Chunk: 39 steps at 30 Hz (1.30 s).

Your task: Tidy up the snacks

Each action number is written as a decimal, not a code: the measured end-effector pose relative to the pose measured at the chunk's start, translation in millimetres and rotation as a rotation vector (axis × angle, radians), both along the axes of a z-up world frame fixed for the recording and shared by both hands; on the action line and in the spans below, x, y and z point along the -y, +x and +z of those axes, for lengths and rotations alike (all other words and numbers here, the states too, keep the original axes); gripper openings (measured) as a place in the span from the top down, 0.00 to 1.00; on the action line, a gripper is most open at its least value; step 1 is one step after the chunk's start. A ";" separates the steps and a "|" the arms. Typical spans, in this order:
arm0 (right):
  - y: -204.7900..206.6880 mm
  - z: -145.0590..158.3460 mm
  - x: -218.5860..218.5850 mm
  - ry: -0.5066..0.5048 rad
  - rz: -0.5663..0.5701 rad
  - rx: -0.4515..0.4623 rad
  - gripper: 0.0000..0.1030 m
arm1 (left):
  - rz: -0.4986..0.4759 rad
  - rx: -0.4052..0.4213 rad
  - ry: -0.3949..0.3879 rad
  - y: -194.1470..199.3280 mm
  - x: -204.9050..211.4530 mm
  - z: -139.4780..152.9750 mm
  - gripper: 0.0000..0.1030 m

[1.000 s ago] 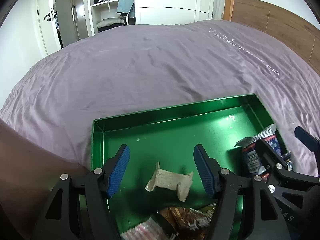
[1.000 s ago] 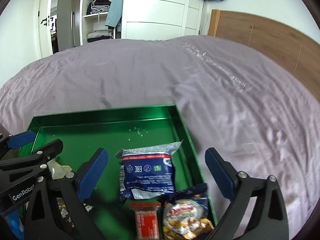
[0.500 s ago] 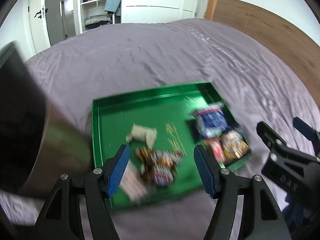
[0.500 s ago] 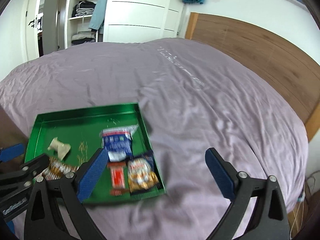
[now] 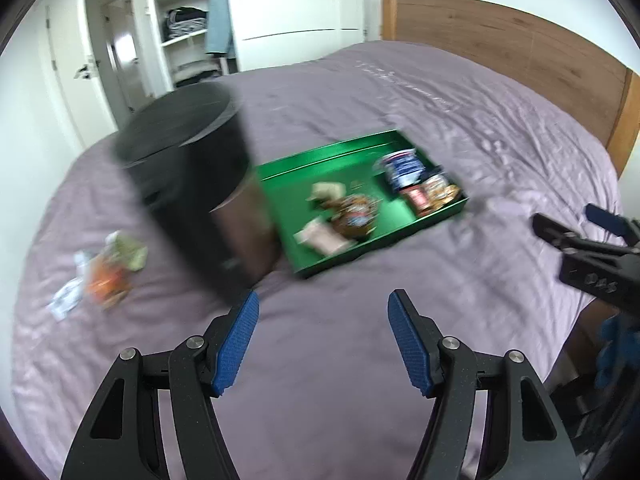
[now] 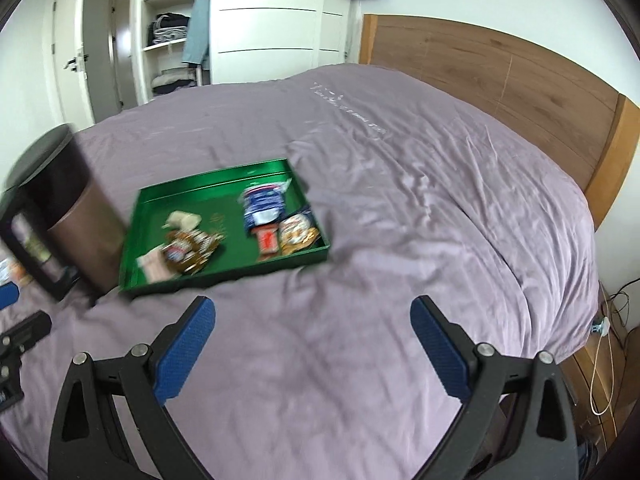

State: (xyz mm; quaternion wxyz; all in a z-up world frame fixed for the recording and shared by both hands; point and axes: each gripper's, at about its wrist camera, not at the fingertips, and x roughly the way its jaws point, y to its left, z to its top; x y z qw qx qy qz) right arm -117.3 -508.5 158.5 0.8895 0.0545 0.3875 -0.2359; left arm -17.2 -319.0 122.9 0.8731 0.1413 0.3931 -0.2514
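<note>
The bed (image 6: 400, 184) carries a green tray (image 6: 168, 196) of snack packets (image 6: 264, 206), with a dark cylindrical container (image 5: 192, 184) just beside its left edge. Loose wrappers (image 5: 108, 276) lie further left. The left tongs (image 5: 322, 340) and right tongs (image 6: 312, 348) stand wide, holding nothing, above bare sheet.

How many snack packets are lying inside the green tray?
6, blur permitting: three in the green metal tray's right part, blue-white, red, golden; three left, beige, brown, pink.
</note>
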 end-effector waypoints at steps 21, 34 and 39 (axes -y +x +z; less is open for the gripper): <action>-30.0 39.1 -224.6 -0.001 0.400 0.002 0.00 | 0.333 0.125 -0.014 -70.5 -224.3 32.8 0.39; -0.1 44.3 -318.5 -0.070 0.542 -0.037 0.00 | 0.455 0.125 -0.093 -64.5 -314.5 32.5 0.37; 22.3 36.4 -343.9 -0.078 0.586 -0.052 0.00 | 0.494 0.108 -0.102 -52.1 -338.2 22.8 0.37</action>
